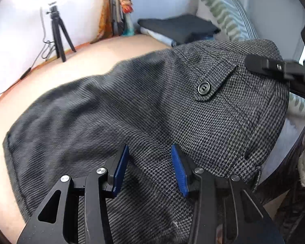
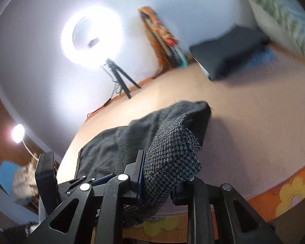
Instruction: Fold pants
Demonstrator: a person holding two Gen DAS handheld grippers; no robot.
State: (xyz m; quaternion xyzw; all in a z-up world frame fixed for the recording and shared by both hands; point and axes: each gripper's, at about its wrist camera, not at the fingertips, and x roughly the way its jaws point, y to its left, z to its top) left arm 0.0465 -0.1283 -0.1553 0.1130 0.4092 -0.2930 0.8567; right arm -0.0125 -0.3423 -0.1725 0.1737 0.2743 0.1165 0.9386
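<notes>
Bed (image 1: 95, 61): pale pink cover filling the middle of both views, orange flowered border at lower right of the right wrist view.
Pants (image 1: 152, 105): grey woven pair spread across the centre of the left wrist view, legs running to the lower left, waist end raised at the right; back pocket flap with button (image 1: 203, 88) facing up.
Pants in the right wrist view (image 2: 172, 152): bunched waist fabric lifted off the bed at lower centre, the rest trailing to the left.
Pillow (image 1: 223, 14): striped, propped at upper right.
Stack of folded clothes (image 1: 179, 28): dark pile at upper centre, apparently done already.
Ring light (image 2: 91, 38): glowing on a tripod at upper left of the right wrist view.
Left gripper (image 1: 150, 162): lower centre, blue pads partly apart with a ridge of pants between; true pinch or mere straddle not clear from the picture.
Right gripper (image 2: 158, 174): clamped on the waist fabric, also seen entering at the right edge of the left wrist view.
Progress: early, by judgement; legs look laid one over the other lengthwise.
Left to do: likely bringing the waist over toward the hems, flattening, then setting on the stack.
</notes>
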